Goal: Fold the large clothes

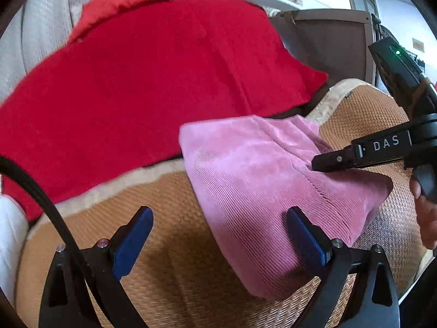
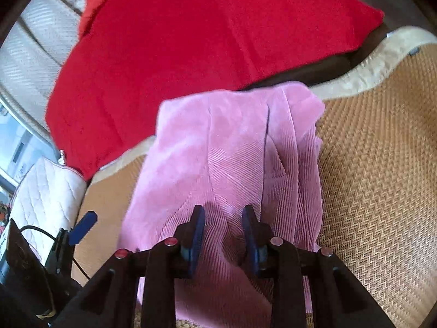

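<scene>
The pink corduroy garment lies folded into a thick stack on the woven mat, its far edge at twelve o'clock nearly meeting the red garment spread flat beyond it. Judging by the fine ribs and the soft, rounded creases, the pink cloth is light but bulky, limp and not slippery — it will sag and open out if lifted by one layer, so the hold should take every layer at once, at a folded edge or corner, with the second hand on the matching corner. In the right wrist view the right hand-held gripper stands over the near end of the pink stack at six o'clock, jaws narrowly apart with a ridge of cloth rising in the gap; whether the blue pads actually press that ridge cannot be told, since the fabric looks loose between them. The left wrist view shows the same tool coming in from three o'clock with its tip on the cloth's top seam. The left hand-held gripper is wide open and holds nothing: its right finger overlaps the near edge of the pink garment in the frame, its left hangs above bare mat at seven o'clock. A white quilted cushion sits at nine o'clock, clear of the work.
</scene>
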Demonstrator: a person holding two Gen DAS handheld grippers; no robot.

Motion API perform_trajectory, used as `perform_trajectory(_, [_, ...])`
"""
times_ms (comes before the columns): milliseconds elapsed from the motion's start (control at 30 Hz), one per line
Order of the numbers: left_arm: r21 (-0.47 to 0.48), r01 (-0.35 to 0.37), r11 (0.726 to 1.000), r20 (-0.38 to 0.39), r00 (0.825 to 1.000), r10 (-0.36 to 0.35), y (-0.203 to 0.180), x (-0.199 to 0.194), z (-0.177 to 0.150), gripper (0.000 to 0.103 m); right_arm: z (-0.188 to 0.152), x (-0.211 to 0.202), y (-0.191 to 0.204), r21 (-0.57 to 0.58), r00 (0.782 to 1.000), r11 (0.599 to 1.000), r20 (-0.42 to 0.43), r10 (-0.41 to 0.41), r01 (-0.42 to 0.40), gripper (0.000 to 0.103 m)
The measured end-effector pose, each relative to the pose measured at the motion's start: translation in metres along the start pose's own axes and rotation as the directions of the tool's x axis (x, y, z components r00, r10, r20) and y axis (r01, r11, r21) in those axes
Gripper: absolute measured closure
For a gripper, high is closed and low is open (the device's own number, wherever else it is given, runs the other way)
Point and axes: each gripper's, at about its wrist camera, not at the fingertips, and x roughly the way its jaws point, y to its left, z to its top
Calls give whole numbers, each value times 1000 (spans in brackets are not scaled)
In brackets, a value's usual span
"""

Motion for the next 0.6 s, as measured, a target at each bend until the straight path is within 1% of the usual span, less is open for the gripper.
perform_trajectory(67, [-11, -16, 1000, 26, 1000, 16, 6, -9, 3, 5, 0, -12, 3, -14, 1000, 1000, 23, 10, -10, 69])
perform_trajectory(133, [-24, -39, 999, 42, 998, 40, 12, -18, 5, 5, 2, -25, 7, -26, 997, 999, 67, 35, -33, 69])
perform_trajectory(233, [-40, -79, 996, 74, 994, 81, 22, -29, 6, 5, -3, -48, 11, -48, 992, 998, 121, 42, -36, 69])
perform_trajectory(300, [-51, -98, 994, 82, 991, 102, 29, -34, 6, 5, -1, -50, 14, -54, 989, 998, 139, 47, -40, 68])
perform_trajectory(367, [-61, -116, 991, 88, 989, 121, 34, -38, 6, 5, -2, -55, 18, -59, 987, 996, 143, 69, -61, 68])
perform_trajectory(400, [-66, -123, 990, 92, 987, 128, 38, -41, 6, 5, -2, -50, 24, -64, 986, 996, 147, 72, -63, 68])
perform_trajectory(467, [-79, -135, 988, 89, 986, 142, 46, -43, 5, 5, -3, -50, 33, -85, 984, 994, 163, 78, -64, 68])
perform_trajectory(600, [-118, -159, 980, 75, 983, 169, 64, -45, 3, 5, -4, -42, 45, -105, 982, 990, 159, 105, -89, 68])
